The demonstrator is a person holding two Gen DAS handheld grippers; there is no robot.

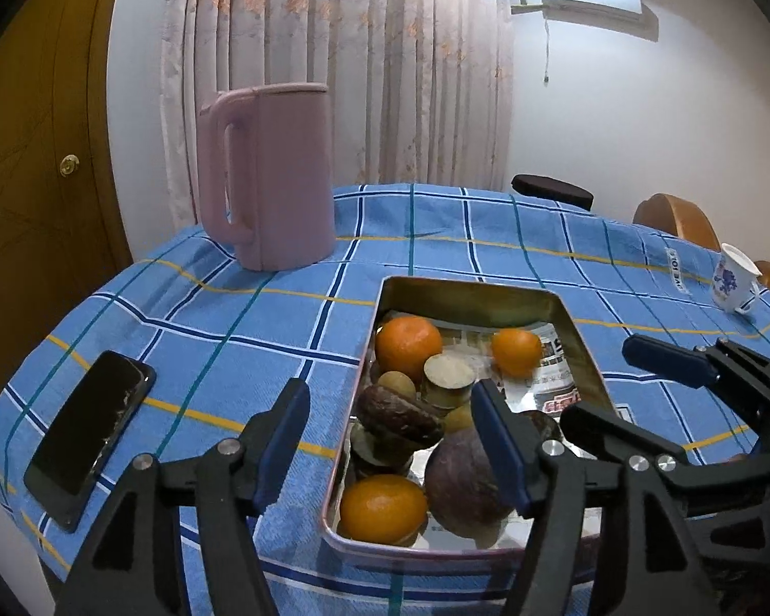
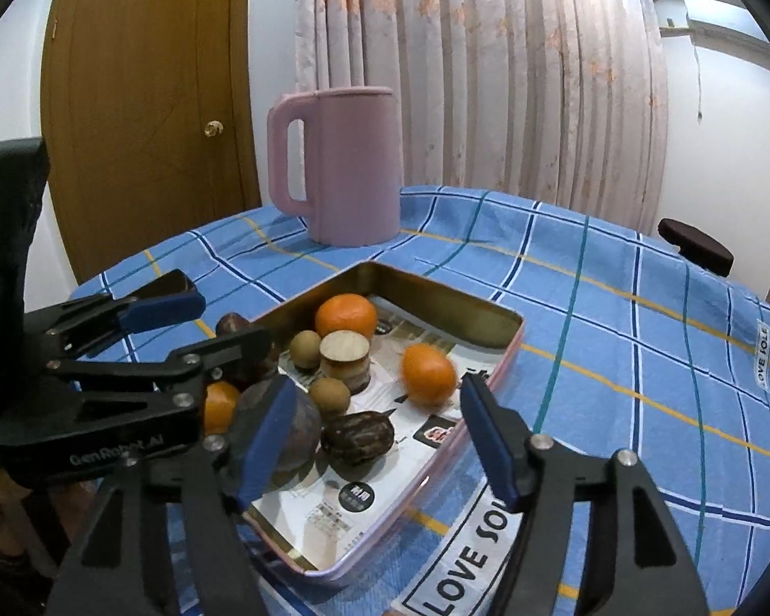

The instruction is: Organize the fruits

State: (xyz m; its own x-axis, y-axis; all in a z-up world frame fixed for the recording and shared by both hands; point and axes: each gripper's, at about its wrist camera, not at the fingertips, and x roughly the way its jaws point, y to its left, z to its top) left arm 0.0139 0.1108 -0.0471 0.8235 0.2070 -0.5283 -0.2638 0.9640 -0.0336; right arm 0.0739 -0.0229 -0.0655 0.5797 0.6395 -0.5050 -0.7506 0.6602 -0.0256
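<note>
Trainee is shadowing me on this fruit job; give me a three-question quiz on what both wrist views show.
1. True or false: the left tool is shut on an orange.
2. How many oranges lie in the metal tray?
3. What lies on the tablecloth left of the tray? A) black phone B) spoon C) banana

Key: 1 false, both the left and the right tool stand open, holding nothing. 2 three. 3 A, the black phone.

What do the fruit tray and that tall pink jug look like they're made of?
The tray looks like thin metal: its gold inner walls are shiny and mirror the fruit, and the rim is rolled. The pink jug looks like matte plastic, smooth and even in colour with a moulded handle, though silicone or coated metal can't be ruled out.
</note>
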